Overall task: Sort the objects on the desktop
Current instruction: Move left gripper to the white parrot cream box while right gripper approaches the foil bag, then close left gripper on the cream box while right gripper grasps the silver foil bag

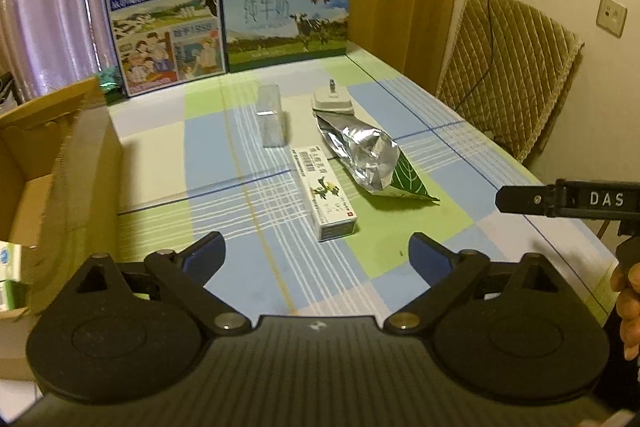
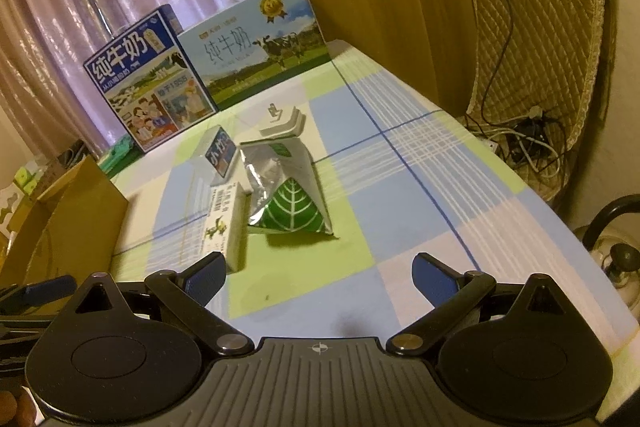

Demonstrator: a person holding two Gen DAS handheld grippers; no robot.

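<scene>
Both grippers hang low over the desk [image 1: 472,155] with its blue, green and white checked cloth, and both sets of jaws are spread wide with nothing between them. The left gripper [image 1: 317,247] looks straight down the row of loose items; the right gripper [image 2: 319,271] sits off to its right, its black finger poking into the left view's edge.

Nearest thing up: the long white cardboard box with a green plant print [image 1: 325,193]. It lies flat, its long axis running away from the jaws and slanting slightly leftward toward the far end, its near short end just ahead of the left gripper's gap, almost centred. From the right wrist the same box [image 2: 226,223] sits ahead and off to the left, close to the left fingertip [image 2: 206,277] rather than between the jaws. So the left hand looks better lined up, and a grasp across the narrow width should suit that axis.

Beside the box, touching or nearly so, the crumpled silver foil pouch with a green leaf pattern [image 1: 372,159] lies on its right. Farther back are a clear plastic case [image 1: 273,123] and a small white plug-like gadget [image 1: 333,101].

The open brown cardboard carton [image 1: 60,163] stands at the left desk edge, a likely drop spot, nearer the left hand.
</scene>
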